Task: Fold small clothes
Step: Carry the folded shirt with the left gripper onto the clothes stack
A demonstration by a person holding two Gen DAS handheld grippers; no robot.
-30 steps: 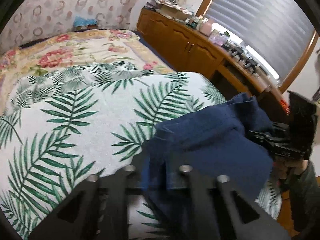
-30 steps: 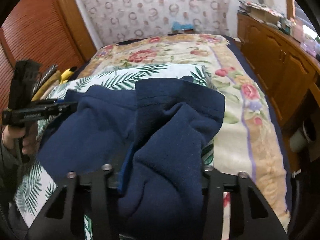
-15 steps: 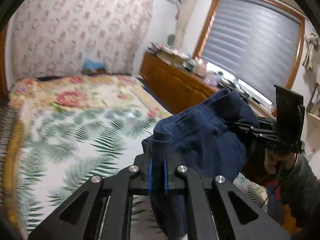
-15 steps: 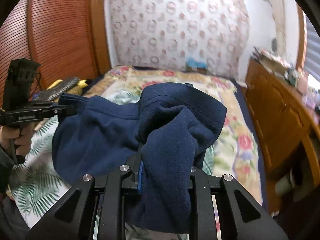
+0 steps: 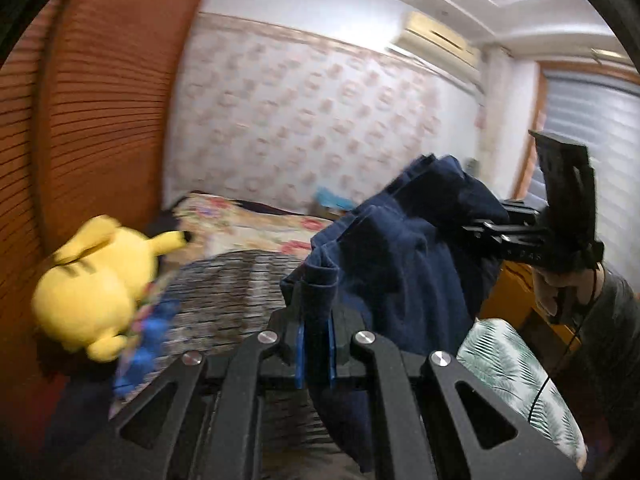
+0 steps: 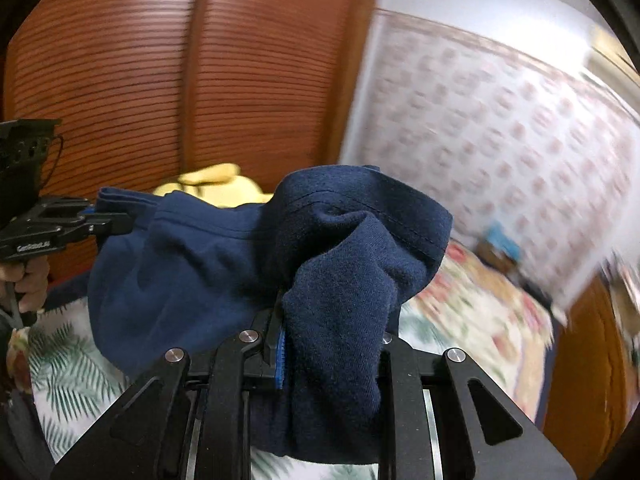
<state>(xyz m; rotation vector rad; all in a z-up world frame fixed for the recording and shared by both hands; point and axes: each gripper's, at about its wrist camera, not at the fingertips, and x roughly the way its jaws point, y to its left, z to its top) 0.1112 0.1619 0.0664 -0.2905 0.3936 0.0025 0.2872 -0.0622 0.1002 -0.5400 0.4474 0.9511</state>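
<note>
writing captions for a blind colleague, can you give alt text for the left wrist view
The left gripper is shut on an edge of a navy garment, held up off the bed, with the right gripper clamping its far side. A yellow plush toy lies at left by wooden slatted doors; the picture is motion-blurred.

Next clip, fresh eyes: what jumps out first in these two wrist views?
A navy blue garment fills the middle of both views, slung in the air between the left gripper and right gripper, each clamped on a bunch of it. At the left view's left edge, a bright yellow plush toy lies beside the louvred wooden doors.
</note>
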